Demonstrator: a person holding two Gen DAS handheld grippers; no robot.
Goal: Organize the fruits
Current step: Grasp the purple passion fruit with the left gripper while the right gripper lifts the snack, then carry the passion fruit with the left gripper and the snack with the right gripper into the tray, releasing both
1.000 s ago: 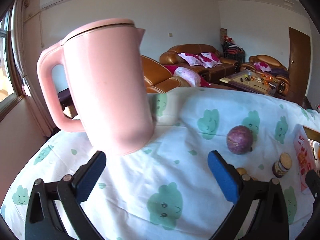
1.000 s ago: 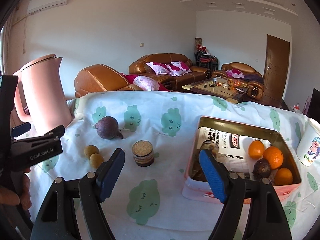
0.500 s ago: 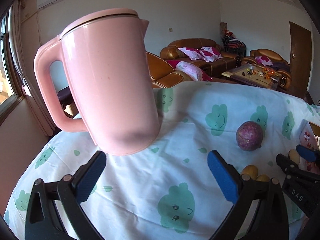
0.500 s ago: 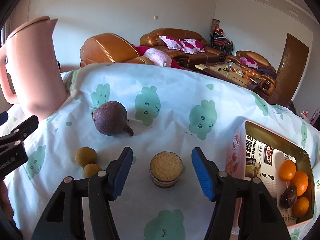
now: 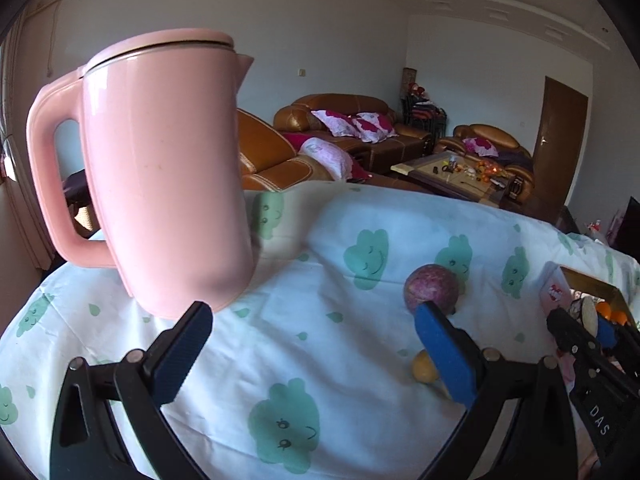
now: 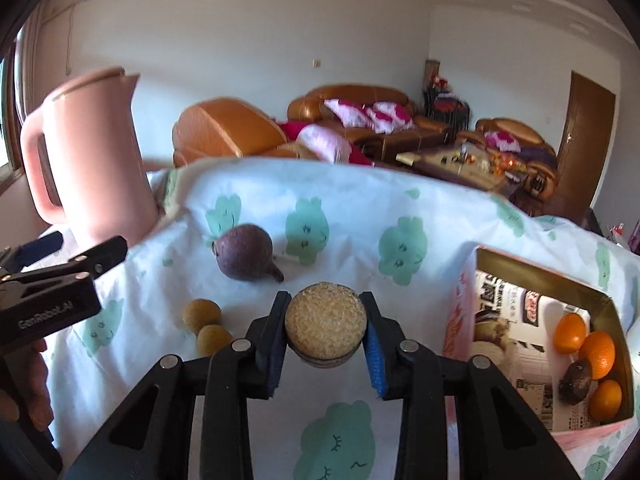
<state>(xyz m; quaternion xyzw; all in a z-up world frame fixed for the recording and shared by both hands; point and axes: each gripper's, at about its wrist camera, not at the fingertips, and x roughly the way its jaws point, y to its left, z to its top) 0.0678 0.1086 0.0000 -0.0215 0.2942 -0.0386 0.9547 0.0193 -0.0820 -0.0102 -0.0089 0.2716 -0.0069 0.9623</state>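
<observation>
Right gripper (image 6: 325,334) — jaws closing, blue pads against a small round cork-lidded jar (image 6: 325,325) on the cloud-print cloth (image 6: 400,216). Left gripper (image 5: 316,354) — jaws apart, empty, before a tall pink plastic kettle (image 5: 160,184). Open tin box (image 6: 560,284), right, holds oranges (image 6: 596,354); purple round fruit (image 6: 245,253) lies beyond the jar.

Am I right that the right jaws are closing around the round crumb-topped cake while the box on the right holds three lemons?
Not quite: the fruits in the box are oranges, not lemons, as the right wrist view shows. The rest stands: the right gripper is closing its jaws around the round crumb-topped cake.
</observation>
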